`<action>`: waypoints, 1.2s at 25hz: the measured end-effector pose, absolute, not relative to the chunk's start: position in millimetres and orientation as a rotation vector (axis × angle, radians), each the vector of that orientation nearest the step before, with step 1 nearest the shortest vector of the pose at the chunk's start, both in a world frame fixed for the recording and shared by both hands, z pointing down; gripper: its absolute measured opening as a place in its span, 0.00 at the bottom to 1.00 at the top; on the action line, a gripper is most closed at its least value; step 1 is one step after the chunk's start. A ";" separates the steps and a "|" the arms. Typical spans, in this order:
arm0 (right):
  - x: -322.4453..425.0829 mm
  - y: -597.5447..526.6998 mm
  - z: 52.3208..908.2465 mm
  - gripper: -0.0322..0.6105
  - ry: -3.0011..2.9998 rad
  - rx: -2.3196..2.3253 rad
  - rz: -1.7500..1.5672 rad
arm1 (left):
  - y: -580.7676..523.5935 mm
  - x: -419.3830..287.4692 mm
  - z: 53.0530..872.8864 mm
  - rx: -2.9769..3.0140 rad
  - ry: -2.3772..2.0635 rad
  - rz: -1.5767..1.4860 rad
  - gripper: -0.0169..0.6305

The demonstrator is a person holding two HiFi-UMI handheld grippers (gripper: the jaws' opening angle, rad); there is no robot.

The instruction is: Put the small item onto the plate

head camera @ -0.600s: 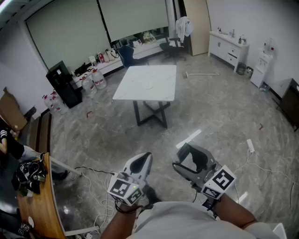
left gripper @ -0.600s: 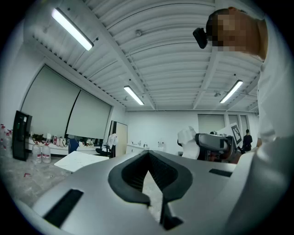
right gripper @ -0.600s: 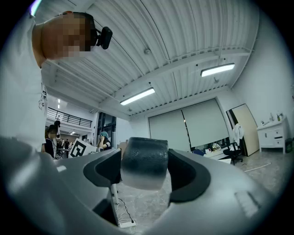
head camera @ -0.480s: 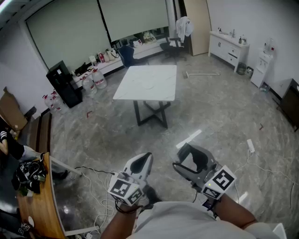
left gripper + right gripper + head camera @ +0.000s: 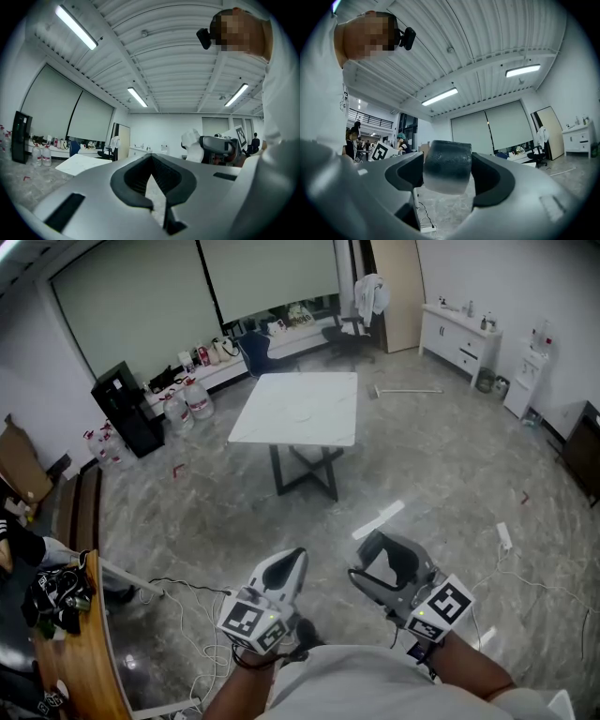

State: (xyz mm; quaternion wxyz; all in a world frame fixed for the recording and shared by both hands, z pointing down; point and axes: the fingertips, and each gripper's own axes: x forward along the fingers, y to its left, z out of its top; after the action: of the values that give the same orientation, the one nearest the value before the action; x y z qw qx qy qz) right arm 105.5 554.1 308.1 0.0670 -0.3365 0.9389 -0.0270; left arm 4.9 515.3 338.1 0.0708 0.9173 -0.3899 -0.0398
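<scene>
1. Your right gripper (image 5: 447, 160) is clamped on the small item (image 5: 446, 166), a dark, rounded block. It sits squarely between the two pads and touches both, with the jaws spread wide around it.
2. Your left gripper (image 5: 151, 157) has its jaws together. The tips meet and nothing sits between them.
3. In the head view you hold both claws side by side close to your body. The left gripper (image 5: 284, 566) is on the left and the right gripper (image 5: 386, 559) just beside it, each tilted up and forward. The marker cubes (image 5: 251, 620) sit at their near ends by your wrists.
4. Below both claws is a grey marbled floor (image 5: 450, 484), so neither is over a work surface. Loose cables (image 5: 187, 596) run across the floor to the left of the left claw. A power strip (image 5: 502, 533) lies to the right of the right claw.
5. A pale strip (image 5: 378, 518) lies on the floor just beyond the right claw.
6. Straight ahead of both claws, and well apart from them, stands a white square table (image 5: 298, 409) on a dark crossed base.
7. Far left of the left claw is the edge of a wooden desk (image 5: 80, 652) with dark gear on it.
8. Beyond the table, wide roller blinds (image 5: 187, 296) cover the far wall. Water bottles (image 5: 187, 401) and a black unit (image 5: 127, 409) stand below them to the left. A white cabinet (image 5: 459, 334) stands far ahead to the right.
9. Both gripper views show a ribbed ceiling overhead with strip lights (image 5: 75, 27).
</scene>
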 end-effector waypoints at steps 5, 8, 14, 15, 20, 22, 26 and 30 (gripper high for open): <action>83.0 520.2 308.2 0.53 2.832 -1.030 -0.088 | 481.6 -18.1 337.6 2.755 -1.160 -0.125 0.04; 62.7 494.1 309.7 0.53 2.832 -1.037 -0.098 | 456.2 -36.1 339.0 2.756 -1.141 -0.130 0.04; 17.2 439.7 308.1 0.53 2.817 -1.066 -0.113 | 404.3 -78.8 335.4 2.769 -1.088 -0.131 0.04; 9.5 430.6 307.2 0.53 2.815 -1.072 -0.115 | 396.3 -86.2 333.6 2.774 -1.081 -0.129 0.04; -31.8 397.3 308.3 0.53 2.806 -1.089 -0.127 | 363.7 -122.9 334.4 2.791 -1.041 -0.129 0.04; -44.5 386.1 309.8 0.53 2.802 -1.096 -0.128 | 352.3 -133.8 334.5 2.796 -1.025 -0.124 0.04; -61.2 362.0 312.1 0.53 2.793 -1.115 -0.146 | 330.2 -150.0 336.0 2.798 -1.002 -0.114 0.04; -70.0 340.2 317.3 0.53 2.797 -1.118 -0.157 | 310.6 -162.4 338.6 2.786 -1.020 -0.108 0.04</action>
State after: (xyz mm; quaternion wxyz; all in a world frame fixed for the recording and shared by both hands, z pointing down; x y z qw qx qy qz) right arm -70.0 340.2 317.3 0.0624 -0.3700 0.9255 -0.0518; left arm -162.4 310.6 338.6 0.0863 0.9350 -0.3422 -0.0364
